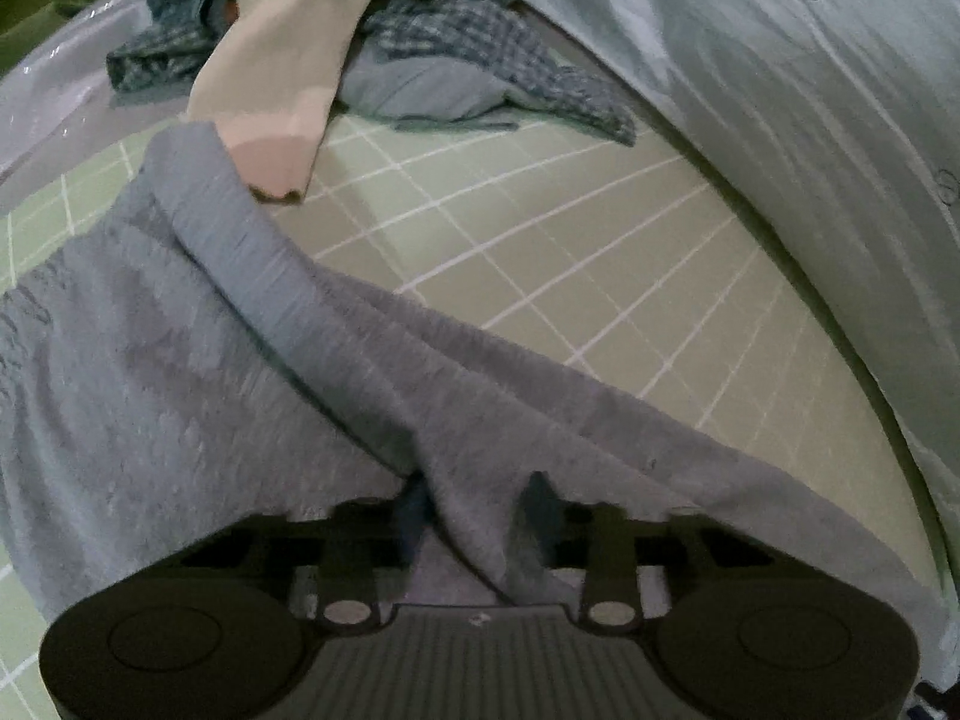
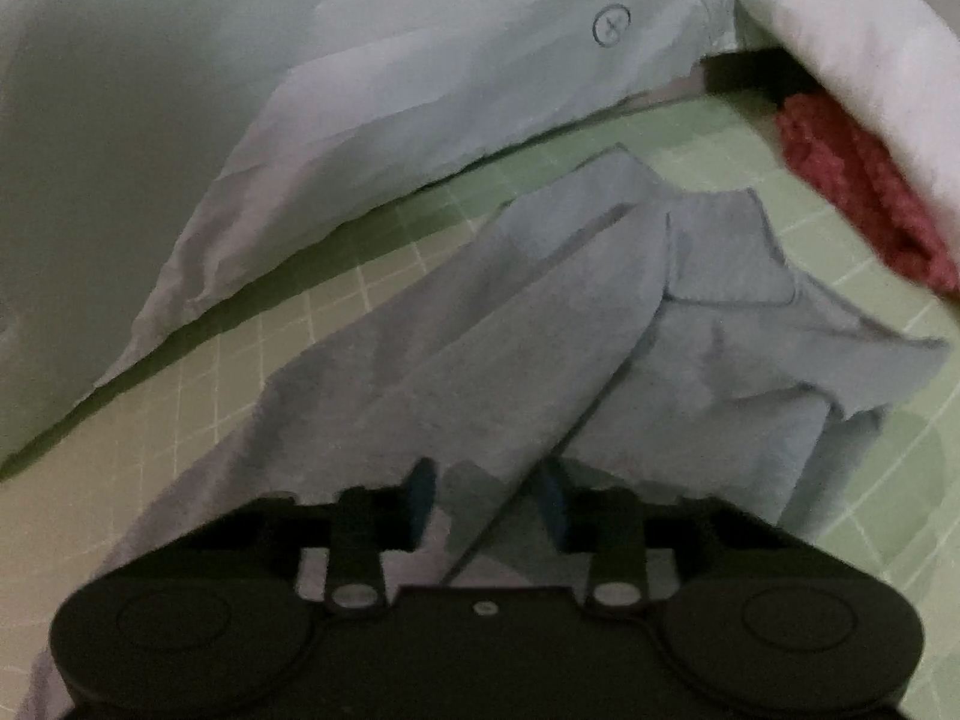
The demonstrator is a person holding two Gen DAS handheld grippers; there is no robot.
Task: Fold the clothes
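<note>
The grey garment [image 1: 198, 372] is of soft knit cloth and lies on the green grid mat [image 1: 540, 252], gathered into long folds that run away from both cameras. In the right wrist view its far part [image 2: 708, 276] spreads flat, with a stitched hem and one corner turned out. A fold of it rises between the fingers [image 1: 528, 516] of each gripper. The pale blue buttoned shirt [image 2: 372, 78] lies just beside it.

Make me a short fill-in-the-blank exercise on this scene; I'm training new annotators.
1. Both hand-held grippers pinch a ____ garment.
2. The mat under the clothes is green with a white ____ pattern.
3. In the right wrist view, a ____ knitted item lies beneath white cloth.
4. The checked shirt is patterned in ____.

Missing words: grey; grid; red; blue
</note>
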